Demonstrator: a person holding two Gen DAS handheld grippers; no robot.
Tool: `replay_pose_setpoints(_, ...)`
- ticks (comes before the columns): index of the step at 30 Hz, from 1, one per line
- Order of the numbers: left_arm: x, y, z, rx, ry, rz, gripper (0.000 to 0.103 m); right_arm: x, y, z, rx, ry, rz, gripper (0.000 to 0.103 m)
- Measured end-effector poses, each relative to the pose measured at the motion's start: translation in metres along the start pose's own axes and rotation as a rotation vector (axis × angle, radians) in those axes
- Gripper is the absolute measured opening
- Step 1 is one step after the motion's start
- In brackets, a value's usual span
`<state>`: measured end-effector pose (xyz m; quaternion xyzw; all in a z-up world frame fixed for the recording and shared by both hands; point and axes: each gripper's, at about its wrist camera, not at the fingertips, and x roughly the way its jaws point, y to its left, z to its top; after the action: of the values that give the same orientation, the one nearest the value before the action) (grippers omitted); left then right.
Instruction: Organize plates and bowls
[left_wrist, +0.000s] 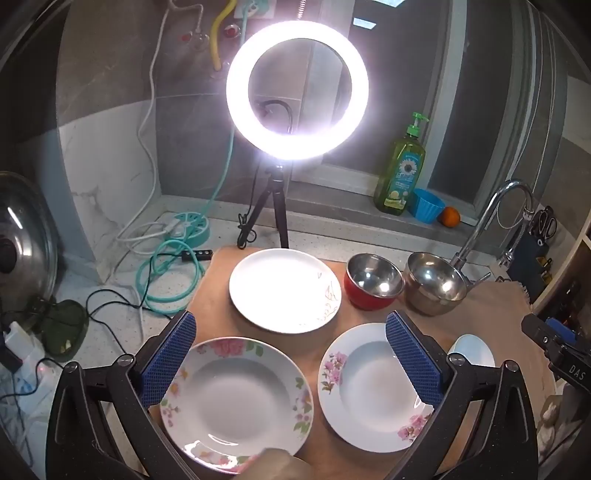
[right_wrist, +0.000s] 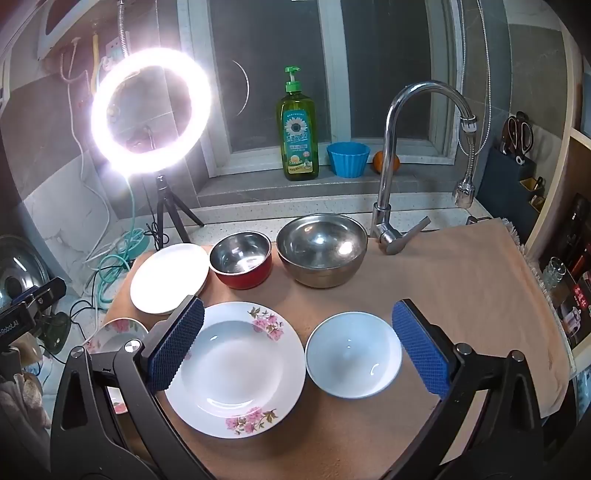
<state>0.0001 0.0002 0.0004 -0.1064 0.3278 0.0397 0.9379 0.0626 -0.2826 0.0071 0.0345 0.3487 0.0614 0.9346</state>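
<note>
On a tan cloth (right_wrist: 461, 280) lie a plain white plate (left_wrist: 282, 290) (right_wrist: 168, 278), a rose-rimmed deep plate (left_wrist: 236, 400) (right_wrist: 116, 334) at the left, and a pink-flower deep plate (left_wrist: 373, 387) (right_wrist: 234, 367). A small white bowl (right_wrist: 352, 354) (left_wrist: 474, 349) sits right of it. A red steel-lined bowl (left_wrist: 373, 282) (right_wrist: 242, 264) and a larger steel bowl (left_wrist: 436, 282) (right_wrist: 321, 249) stand behind. My left gripper (left_wrist: 290, 354) is open above the two flowered plates. My right gripper (right_wrist: 297, 345) is open above the pink-flower plate and white bowl. Both are empty.
A lit ring light on a tripod (left_wrist: 297, 90) (right_wrist: 149, 110) stands at the back, with cables (left_wrist: 166, 273) to its left. A faucet (right_wrist: 388, 173), green soap bottle (right_wrist: 297, 136), blue cup (right_wrist: 347, 158) and orange (left_wrist: 450, 216) are behind. A pot lid (left_wrist: 26, 243) leans at left.
</note>
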Motion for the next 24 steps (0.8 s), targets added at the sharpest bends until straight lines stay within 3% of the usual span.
replay_pose_setpoints(24,-0.005,-0.005,0.006,0.040,-0.032,0.017,0.102,0.000,-0.002,0.001,0.000,-0.008,-0.006,0.103)
